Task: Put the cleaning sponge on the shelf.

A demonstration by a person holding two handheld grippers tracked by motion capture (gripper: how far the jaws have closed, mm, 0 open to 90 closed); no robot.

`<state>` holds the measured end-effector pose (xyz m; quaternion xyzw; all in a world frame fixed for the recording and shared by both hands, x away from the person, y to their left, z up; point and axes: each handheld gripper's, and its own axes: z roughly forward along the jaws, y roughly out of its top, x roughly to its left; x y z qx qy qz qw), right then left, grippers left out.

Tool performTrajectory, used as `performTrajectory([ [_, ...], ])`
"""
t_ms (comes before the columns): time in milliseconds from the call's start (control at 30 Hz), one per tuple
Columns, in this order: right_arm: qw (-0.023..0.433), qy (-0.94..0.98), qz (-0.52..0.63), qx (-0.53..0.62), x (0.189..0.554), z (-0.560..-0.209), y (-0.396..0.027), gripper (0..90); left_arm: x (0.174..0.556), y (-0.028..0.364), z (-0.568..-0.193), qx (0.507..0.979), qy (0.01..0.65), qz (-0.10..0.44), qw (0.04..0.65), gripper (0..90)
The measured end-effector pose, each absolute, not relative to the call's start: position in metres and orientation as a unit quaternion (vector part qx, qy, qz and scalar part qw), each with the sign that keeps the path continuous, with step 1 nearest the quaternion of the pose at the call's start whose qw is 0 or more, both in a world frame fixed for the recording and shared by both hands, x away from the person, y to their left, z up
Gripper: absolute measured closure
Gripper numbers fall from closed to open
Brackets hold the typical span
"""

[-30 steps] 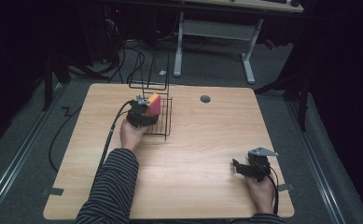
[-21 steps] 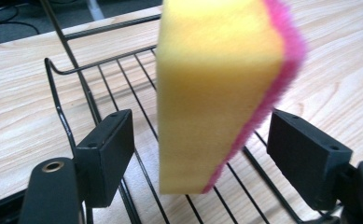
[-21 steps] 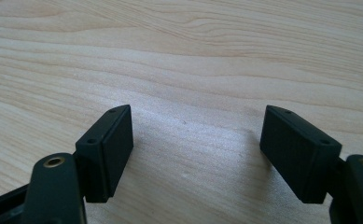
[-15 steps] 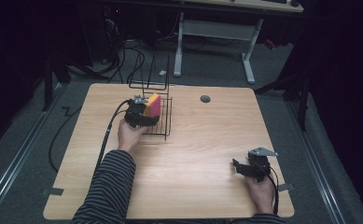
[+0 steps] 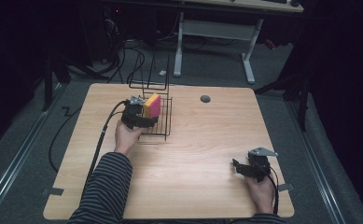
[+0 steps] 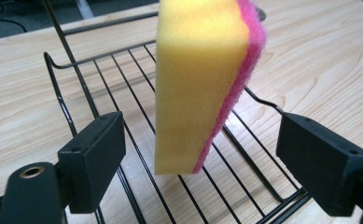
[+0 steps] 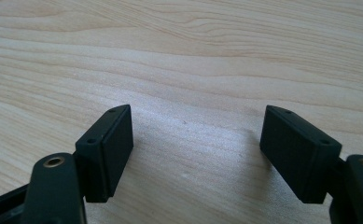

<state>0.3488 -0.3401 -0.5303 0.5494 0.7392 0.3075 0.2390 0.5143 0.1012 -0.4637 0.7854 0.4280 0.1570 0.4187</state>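
Yellow-pink sponge [image 6: 202,84] between wide-open left claw [image 6: 216,158]

The left gripper [image 6: 198,163] has let go of the sponge [image 6: 202,79].

Yellow sponge [image 6: 195,84] with pink scouring face, black wire rack [image 5: 157,119], pale woodgrain table [image 5: 202,186], striped sleeve [image 5: 105,189] at seven o'clock, seemingly grey-and-dark

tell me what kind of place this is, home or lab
Most likely a lab or recording workspace, not a home: a bare wooden table on grey carpet, cables trailing on the floor beyond it, a desk frame behind, and dark surroundings.
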Motion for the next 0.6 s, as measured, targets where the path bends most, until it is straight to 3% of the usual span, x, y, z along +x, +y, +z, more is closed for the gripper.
performTrajectory([
  [600,0.239,0.74,0.307,0.549,0.349,-0.53,-0.34,25.9,0.492,0.124,-0.455,0.769,0.428,0.161,0.446,17.5],
])
